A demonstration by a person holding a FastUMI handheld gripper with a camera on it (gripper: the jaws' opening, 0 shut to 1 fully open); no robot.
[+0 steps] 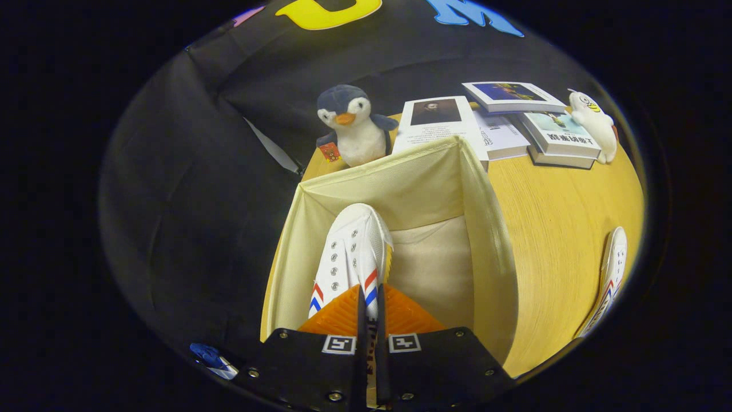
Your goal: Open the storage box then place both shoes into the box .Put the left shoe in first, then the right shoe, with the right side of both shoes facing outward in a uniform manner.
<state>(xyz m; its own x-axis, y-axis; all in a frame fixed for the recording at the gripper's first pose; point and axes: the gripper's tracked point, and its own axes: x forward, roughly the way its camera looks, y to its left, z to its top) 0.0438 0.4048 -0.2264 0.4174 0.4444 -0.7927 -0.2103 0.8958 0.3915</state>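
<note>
Black gripper (370, 309) bodies with square markers sit nearest, and their orange ribbed fingers (343, 315) stand almost together, pinching the side wall of a white canvas shoe (354, 252) near its heel, so the jaws are narrow and clamped on that shoe. It carries red and blue chevron stripes and metal eyelets, and its toe points away from the fingers, down into the box.

Largest of all is the wooden table (560, 229), pale yellow with a curved far edge. On its left part stands the storage box (480, 229), a cream fabric bin, open at the top, with its near-left corner at the table's left edge. The held shoe hangs inside its mouth, close to the left wall, over the pale floor of the box; whether the sole touches that floor cannot be told.

Beyond the box, along the table's far edge, lie several books (557, 140), some stacked, one with a portrait cover just behind the box's far wall. A plush penguin (354, 126) sits at the far-left corner of the table, touching or nearly touching the box's back rim. A small white plush toy (595, 123) leans by the books at the far-right edge.

At the right edge of the table lies the second shoe (609, 280), well apart from the box, same white canvas with red and blue stripes
</note>
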